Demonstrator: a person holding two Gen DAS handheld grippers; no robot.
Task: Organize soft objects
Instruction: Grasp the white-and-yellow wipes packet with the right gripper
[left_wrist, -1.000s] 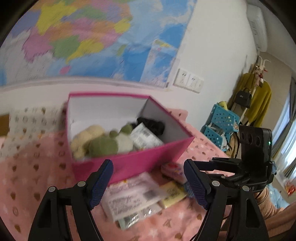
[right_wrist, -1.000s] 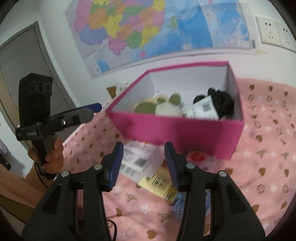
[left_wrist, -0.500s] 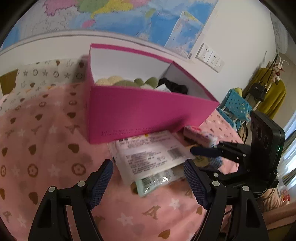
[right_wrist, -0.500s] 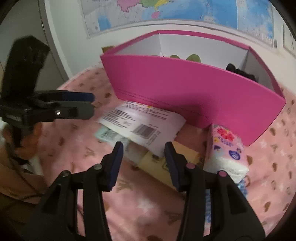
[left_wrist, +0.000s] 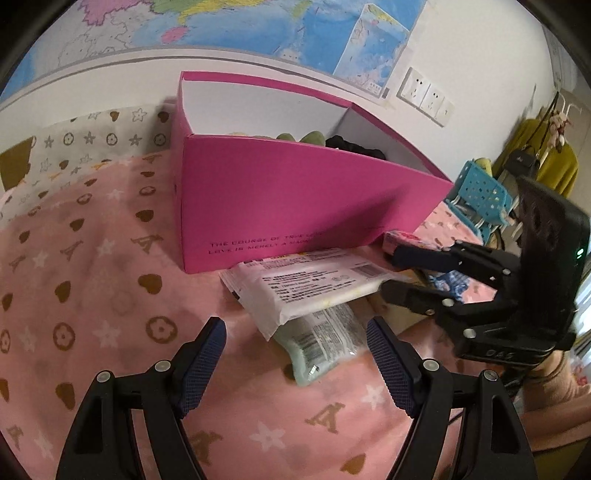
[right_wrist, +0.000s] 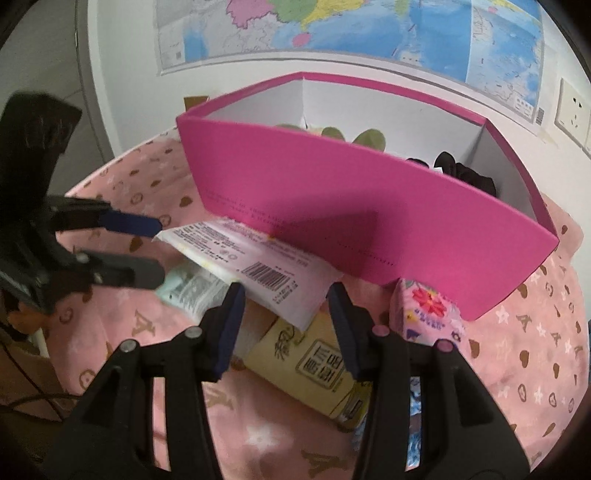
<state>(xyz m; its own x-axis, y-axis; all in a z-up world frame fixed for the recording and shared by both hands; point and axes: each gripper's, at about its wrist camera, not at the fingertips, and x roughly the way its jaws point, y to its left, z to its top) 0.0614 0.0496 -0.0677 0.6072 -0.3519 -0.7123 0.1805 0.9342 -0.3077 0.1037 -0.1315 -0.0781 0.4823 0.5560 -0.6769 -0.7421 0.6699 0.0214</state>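
Observation:
A pink box (left_wrist: 295, 206) (right_wrist: 351, 206) stands on the pink blanket, with plush toys (right_wrist: 365, 138) and a black soft item (right_wrist: 465, 173) inside. In front of it lie a white flat packet (left_wrist: 306, 286) (right_wrist: 258, 266), a mint-green packet (left_wrist: 321, 343) (right_wrist: 188, 286) under it, a yellow tissue pack (right_wrist: 314, 365) and a floral tissue pack (right_wrist: 428, 314). My left gripper (left_wrist: 295, 363) is open just before the green packet. My right gripper (right_wrist: 284, 325) is open, its jaws on either side of the white packet's near corner. Each gripper shows in the other's view.
The pink blanket (left_wrist: 92, 295) covers the surface. A wall with a map (right_wrist: 369, 29) rises behind the box. A blue perforated basket (left_wrist: 484, 195) and hanging clothes (left_wrist: 546, 162) stand at the far right. A patterned cream cloth (left_wrist: 85, 144) lies left of the box.
Both grippers have dropped lower and moved closer to the packets in front of the box. The right gripper now straddles the white packet's corner. Both stay open.

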